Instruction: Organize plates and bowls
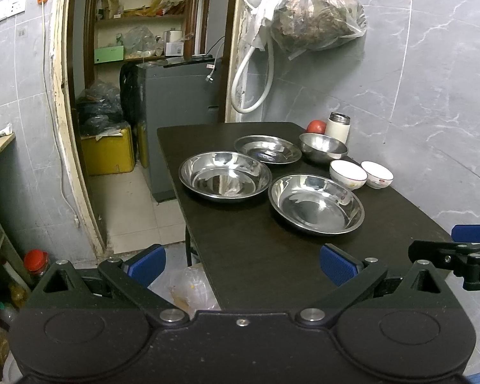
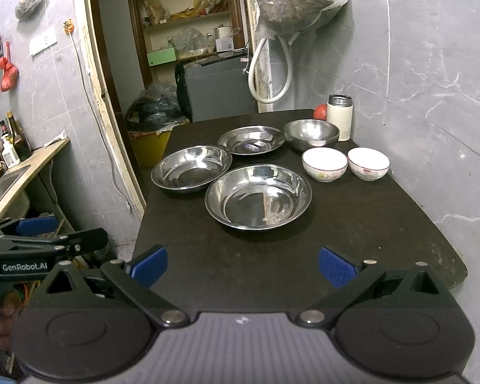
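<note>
Three steel plates lie on the dark table (image 1: pixel 256 256): a near one (image 1: pixel 316 204) (image 2: pixel 258 196), a left one (image 1: pixel 224 176) (image 2: pixel 191 169) and a far one (image 1: pixel 267 149) (image 2: pixel 251 140). Behind them stands a steel bowl (image 1: pixel 323 148) (image 2: pixel 311 133). Two white ceramic bowls (image 1: pixel 348 174) (image 1: pixel 377 174) (image 2: pixel 324 163) (image 2: pixel 368 162) sit side by side at the right. My left gripper (image 1: pixel 242 265) hangs open over the table's near left edge, holding nothing. My right gripper (image 2: pixel 242 266) is open over the near end, also holding nothing.
A white flask (image 1: pixel 338 126) (image 2: pixel 340 116) and a red tomato (image 1: pixel 316 126) stand at the table's far right corner by the grey wall. A doorway with shelves, a grey appliance (image 1: pixel 179 118) and a yellow bin (image 1: pixel 108 153) lies beyond. A sink counter (image 2: pixel 22 172) runs along the left.
</note>
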`<control>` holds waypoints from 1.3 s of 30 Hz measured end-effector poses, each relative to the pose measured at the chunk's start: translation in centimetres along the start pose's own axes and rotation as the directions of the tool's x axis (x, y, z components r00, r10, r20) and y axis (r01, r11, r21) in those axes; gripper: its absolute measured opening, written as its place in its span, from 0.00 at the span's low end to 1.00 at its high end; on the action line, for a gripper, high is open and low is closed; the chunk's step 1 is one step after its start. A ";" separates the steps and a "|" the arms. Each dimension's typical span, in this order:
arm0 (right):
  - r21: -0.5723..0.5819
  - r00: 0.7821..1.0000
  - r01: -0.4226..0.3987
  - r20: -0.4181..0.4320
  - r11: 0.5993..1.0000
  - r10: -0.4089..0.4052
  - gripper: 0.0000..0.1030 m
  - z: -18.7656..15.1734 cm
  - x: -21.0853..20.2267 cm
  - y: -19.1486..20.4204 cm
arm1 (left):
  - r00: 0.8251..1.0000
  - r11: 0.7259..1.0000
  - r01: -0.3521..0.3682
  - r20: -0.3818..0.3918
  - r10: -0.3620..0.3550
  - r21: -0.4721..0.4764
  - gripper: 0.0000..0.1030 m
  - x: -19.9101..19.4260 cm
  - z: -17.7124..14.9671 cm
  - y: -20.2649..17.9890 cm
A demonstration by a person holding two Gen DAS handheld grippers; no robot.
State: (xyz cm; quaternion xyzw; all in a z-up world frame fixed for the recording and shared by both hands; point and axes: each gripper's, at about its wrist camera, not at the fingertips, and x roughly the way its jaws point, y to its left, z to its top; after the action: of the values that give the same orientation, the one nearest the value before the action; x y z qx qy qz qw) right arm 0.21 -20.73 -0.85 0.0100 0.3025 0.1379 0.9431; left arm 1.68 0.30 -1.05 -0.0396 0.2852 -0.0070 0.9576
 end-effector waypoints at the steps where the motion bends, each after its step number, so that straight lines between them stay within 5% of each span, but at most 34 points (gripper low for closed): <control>1: 0.000 1.000 0.000 -0.001 1.000 0.000 1.00 0.0 0.0 0.0 | 1.000 1.000 -0.001 -0.001 0.001 0.000 0.99 0.1 0.0 0.0; 13: 0.015 1.000 -0.013 -0.012 1.000 0.013 1.00 0.5 1.2 -1.5 | 0.999 0.998 -0.027 -0.025 0.025 -0.060 0.99 1.0 0.9 0.6; 18: 0.025 1.000 -0.028 -0.012 0.999 0.028 1.00 1.0 2.0 -2.7 | 0.998 0.995 0.023 -0.049 -0.028 -0.097 0.99 1.5 1.3 0.5; 24: -0.006 0.996 -0.080 -0.025 0.997 0.080 1.00 2.3 4.0 -4.3 | 0.999 0.980 0.009 -0.032 -0.016 -0.199 0.99 3.1 2.1 0.6; 30: -0.027 0.990 -0.132 -0.045 0.991 0.131 1.00 4.0 5.9 -5.8 | 0.994 0.972 -0.026 -0.106 0.001 -0.235 0.99 4.4 3.2 -0.4; 37: -0.029 0.977 -0.202 -0.075 0.979 0.200 1.00 4.6 8.0 -6.4 | 0.963 0.975 0.044 -0.250 -0.099 -0.219 0.99 6.1 3.6 -1.5; 39: -0.021 0.975 -0.210 -0.075 0.978 0.208 1.00 4.9 8.7 -6.4 | 0.966 0.977 0.024 -0.247 -0.077 -0.211 0.99 6.2 3.7 -1.2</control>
State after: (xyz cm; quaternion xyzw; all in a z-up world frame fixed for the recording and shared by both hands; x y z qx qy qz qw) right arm 11.39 -24.23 -2.41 0.0231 0.3315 0.2408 0.9119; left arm 8.93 -0.83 -1.27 -0.1448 0.4036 -0.0071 0.9034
